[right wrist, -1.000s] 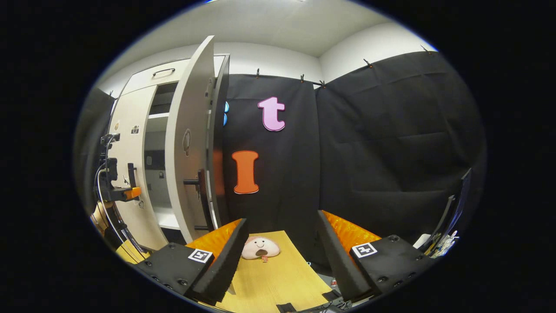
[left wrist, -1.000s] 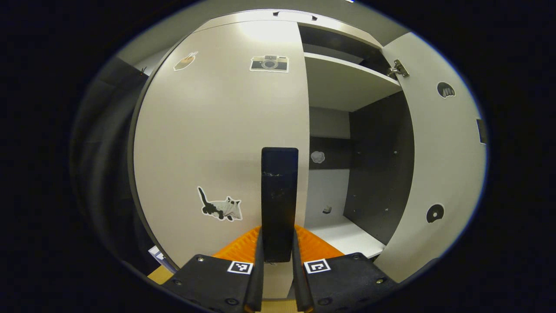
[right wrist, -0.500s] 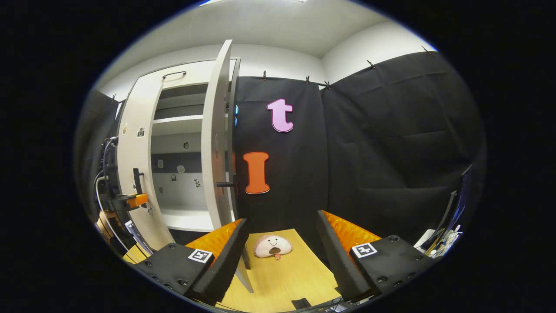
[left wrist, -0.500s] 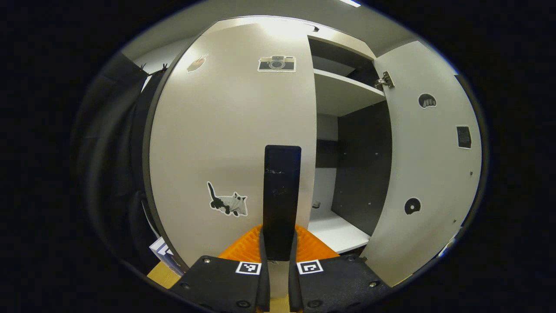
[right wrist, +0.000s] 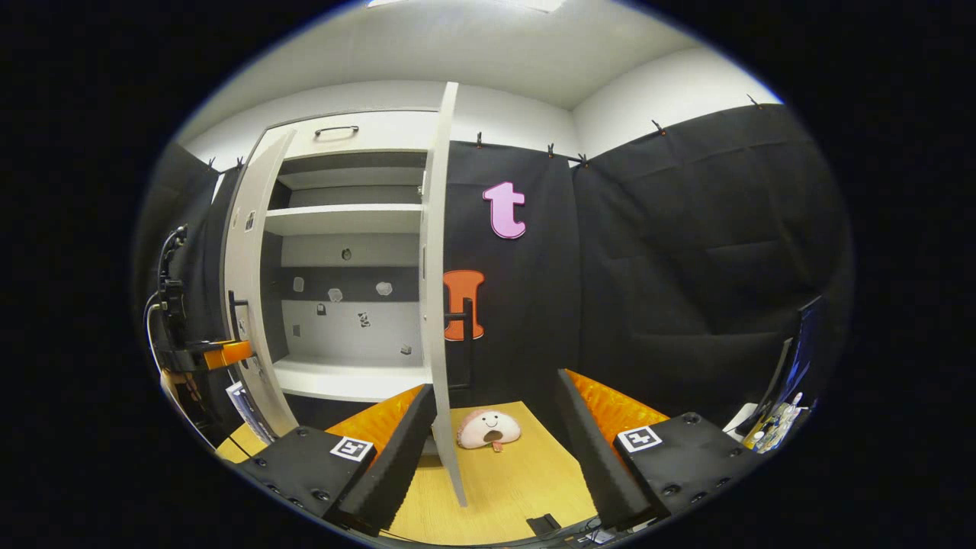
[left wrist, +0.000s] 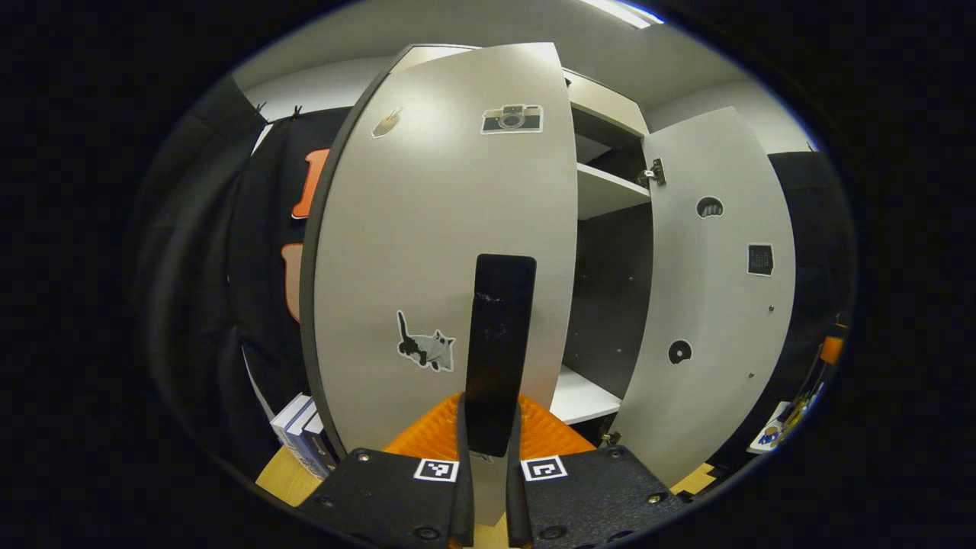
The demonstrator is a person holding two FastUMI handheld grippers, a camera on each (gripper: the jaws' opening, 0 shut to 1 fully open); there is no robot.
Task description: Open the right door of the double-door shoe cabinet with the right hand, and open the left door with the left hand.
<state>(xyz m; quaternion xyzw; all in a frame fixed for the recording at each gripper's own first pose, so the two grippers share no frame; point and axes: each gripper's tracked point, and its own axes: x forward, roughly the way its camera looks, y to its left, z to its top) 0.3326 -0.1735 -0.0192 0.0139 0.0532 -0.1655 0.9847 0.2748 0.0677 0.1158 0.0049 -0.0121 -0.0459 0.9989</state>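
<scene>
Left gripper (left wrist: 489,427): jaws clamped together on the black vertical handle (left wrist: 499,335) of the left door (left wrist: 442,229). Right gripper (right wrist: 494,427): jaws wide apart, gripping nothing, held in front of the cabinet above the wooden tabletop (right wrist: 503,488).

The double-door shoe cabinet (right wrist: 347,267) stands against the booth wall. Its left door is swung partly outward. The right door (right wrist: 436,290) is fully open, seen edge-on in the right gripper view, its handle (right wrist: 463,320) projecting sideways. Inside are white shelves (right wrist: 343,219) with small stickers along the back panel.

The left door carries a camera sticker (left wrist: 512,119) near the top and a cat sticker (left wrist: 425,347) beside the handle. A pink plush toy (right wrist: 489,428) lies on the tabletop between the right gripper's fingers as viewed, well beyond them.
</scene>
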